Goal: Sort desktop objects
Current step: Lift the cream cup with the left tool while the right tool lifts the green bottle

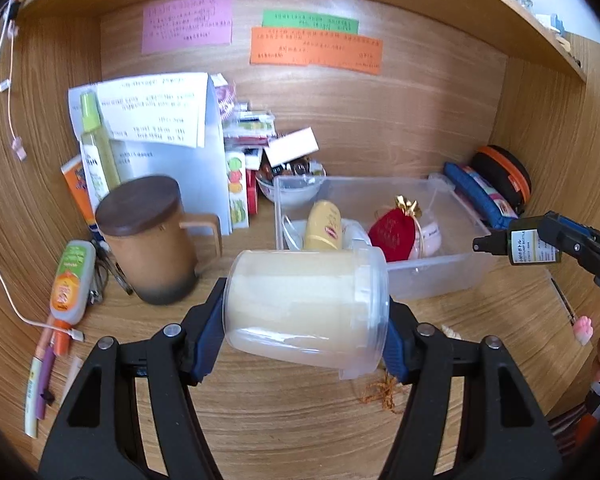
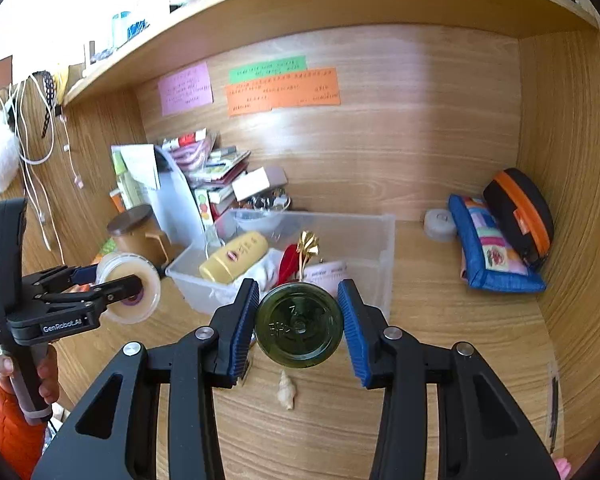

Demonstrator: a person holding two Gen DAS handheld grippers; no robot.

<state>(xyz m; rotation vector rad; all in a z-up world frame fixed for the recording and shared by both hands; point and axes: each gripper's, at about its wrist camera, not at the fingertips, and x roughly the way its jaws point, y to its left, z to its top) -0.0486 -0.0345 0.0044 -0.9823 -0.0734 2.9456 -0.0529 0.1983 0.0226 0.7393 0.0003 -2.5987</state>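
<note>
Green bottle end-on between right gripper pads, neck hidden

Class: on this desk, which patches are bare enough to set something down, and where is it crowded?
Bare wood lies between the clear bin and the blue pouch, and in front near the small shell. The back-left corner is crowded around the brown mug, papers and pens.

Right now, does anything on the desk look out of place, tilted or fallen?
Yes. A small seashell lies loose on the bare desk in front of the clear bin, and a tangle of gold string lies there too. A white box sits tilted on the pile behind the bin.
</note>
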